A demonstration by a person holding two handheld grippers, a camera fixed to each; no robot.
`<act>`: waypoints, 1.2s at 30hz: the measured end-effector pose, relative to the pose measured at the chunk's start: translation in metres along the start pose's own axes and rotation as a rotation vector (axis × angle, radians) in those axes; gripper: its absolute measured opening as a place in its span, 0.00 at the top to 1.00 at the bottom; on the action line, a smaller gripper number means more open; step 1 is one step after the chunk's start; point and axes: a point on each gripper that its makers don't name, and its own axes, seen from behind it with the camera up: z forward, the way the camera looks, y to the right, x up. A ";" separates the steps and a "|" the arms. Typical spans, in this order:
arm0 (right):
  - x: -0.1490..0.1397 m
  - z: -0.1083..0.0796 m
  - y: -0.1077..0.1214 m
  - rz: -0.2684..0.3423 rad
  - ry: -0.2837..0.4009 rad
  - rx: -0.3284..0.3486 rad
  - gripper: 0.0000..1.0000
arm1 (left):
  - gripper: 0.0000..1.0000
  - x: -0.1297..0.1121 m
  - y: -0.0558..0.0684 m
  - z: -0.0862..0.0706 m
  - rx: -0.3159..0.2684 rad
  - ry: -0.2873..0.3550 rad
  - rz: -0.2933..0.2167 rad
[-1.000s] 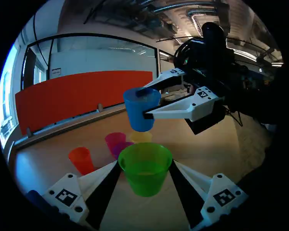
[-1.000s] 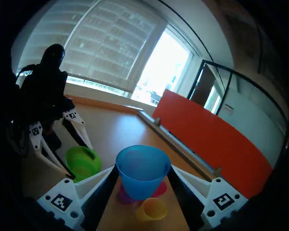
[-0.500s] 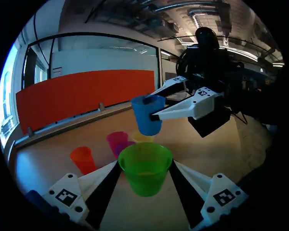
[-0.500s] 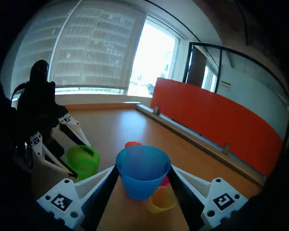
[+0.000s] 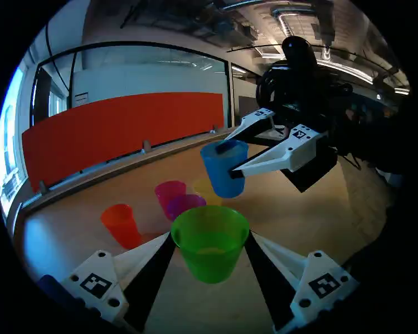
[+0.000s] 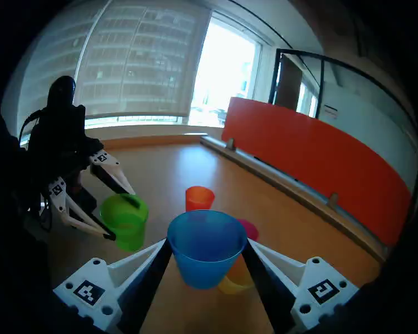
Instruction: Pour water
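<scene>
A green cup sits upright between the fingers of my left gripper, which is shut on it; a little liquid shows at its bottom. A blue cup is held upright in my right gripper, shut on it. In the left gripper view the blue cup hangs above the table, right of and beyond the green one, with the right gripper clamped on it. In the right gripper view the green cup is at the left, held by the left gripper.
Loose cups stand on the wooden table: orange, pink, purple, yellow. An orange panel runs along the table's far edge. A person's dark sleeve is behind the right gripper. Windows lie beyond.
The blue cup has moved lower and to the right in the left gripper view, staying upright. The right gripper view has swung, bringing the orange cup into sight. The green cup has stayed put.
</scene>
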 end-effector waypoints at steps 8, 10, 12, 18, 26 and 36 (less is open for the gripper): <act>-0.018 0.000 -0.004 0.004 -0.043 0.021 0.09 | 0.14 -0.013 -0.001 0.004 0.001 -0.041 0.016; -0.024 0.000 -0.004 0.006 -0.058 0.026 0.09 | 0.14 -0.016 -0.002 0.004 0.001 -0.049 0.017; -0.028 0.000 -0.005 0.008 -0.071 0.031 0.09 | 0.13 -0.019 -0.002 0.004 0.001 -0.056 0.017; -0.039 0.001 -0.006 0.013 -0.096 0.044 0.09 | 0.14 -0.026 -0.005 0.005 -0.001 -0.076 0.016; -0.058 0.003 -0.008 0.009 -0.141 0.063 0.09 | 0.14 -0.034 -0.009 0.008 0.002 -0.099 0.020; -0.081 0.004 -0.008 0.022 -0.185 0.079 0.09 | 0.13 -0.040 -0.015 0.015 0.005 -0.116 0.008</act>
